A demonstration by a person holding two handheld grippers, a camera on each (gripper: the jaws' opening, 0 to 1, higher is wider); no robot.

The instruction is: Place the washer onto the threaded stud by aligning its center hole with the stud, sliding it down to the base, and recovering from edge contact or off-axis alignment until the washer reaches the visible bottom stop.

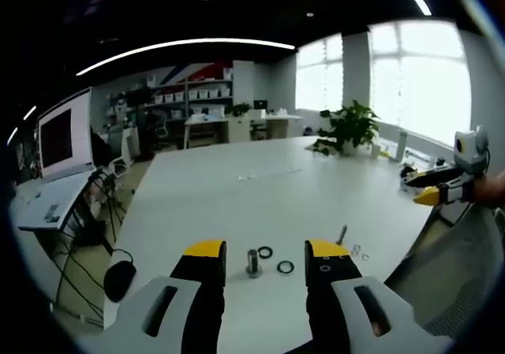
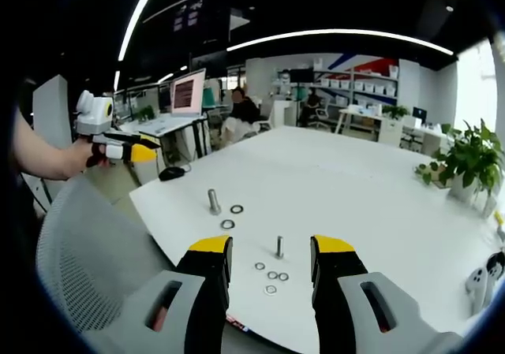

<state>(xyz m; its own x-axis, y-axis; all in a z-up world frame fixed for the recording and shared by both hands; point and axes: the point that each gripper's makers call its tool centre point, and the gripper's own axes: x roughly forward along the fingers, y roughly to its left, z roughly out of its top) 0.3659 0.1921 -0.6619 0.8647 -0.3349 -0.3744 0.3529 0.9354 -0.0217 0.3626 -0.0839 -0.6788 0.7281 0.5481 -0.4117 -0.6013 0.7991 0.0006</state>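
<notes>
Washers point(image 2: 271, 276) lie clustered beside the thin stud point(image 2: 279, 247) before the wide-open, empty right gripper point(image 2: 271, 261).

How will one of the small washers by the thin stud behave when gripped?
The small washers lie flat on the smooth table, so jaws will probably struggle to get under an edge. They look like thin metal: likely rigid, light, and prone to sliding when nudged.

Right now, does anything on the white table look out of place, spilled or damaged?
Nothing stands out. Both studs stand upright: the thick stud with two dark washers beside it, and the thin stud with small silver washers lying flat, loosely scattered on the table. Both claws are open and empty.
</notes>
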